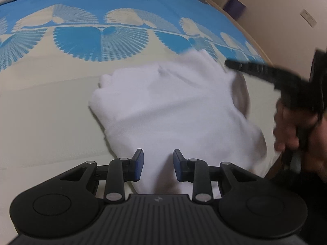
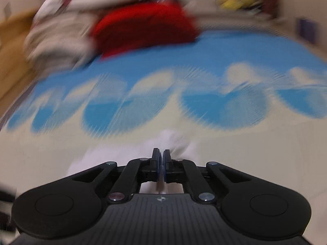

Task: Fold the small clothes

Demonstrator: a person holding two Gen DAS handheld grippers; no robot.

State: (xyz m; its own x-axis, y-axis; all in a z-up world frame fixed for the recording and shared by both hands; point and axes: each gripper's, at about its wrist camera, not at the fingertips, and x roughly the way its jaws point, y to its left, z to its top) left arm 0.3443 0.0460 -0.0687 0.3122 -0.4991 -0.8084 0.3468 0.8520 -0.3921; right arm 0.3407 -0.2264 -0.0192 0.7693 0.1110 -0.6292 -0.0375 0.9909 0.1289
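the white garment [image 1: 169,110] lies in the middle of the left wrist view, on the cream part of the bed [image 1: 51,122], already doubled into a thick, roughly rectangular bundle. that flat stretch of sheet probably serves because it gives the cloth an even base to crease against.

the left claw [image 1: 158,164] sits at the lower centre of its frame with its blue pads spread apart, the near edge of the garment lying between and below them; it grips nothing, and seems parked there to steady or catch that edge.

the right claw [image 2: 161,163] is pressed together at the lower centre of its own view, and white fabric shows between and just beyond the pads, so it looks to be pinching a fold of the garment, likely to carry it over. heavy blur makes the exact hold uncertain. in the left wrist view it enters from the right edge, reaching the garment's upper right corner.

a red cloth [image 2: 145,26] and a pale heap [image 2: 59,40] wait at the upper left, well apart.
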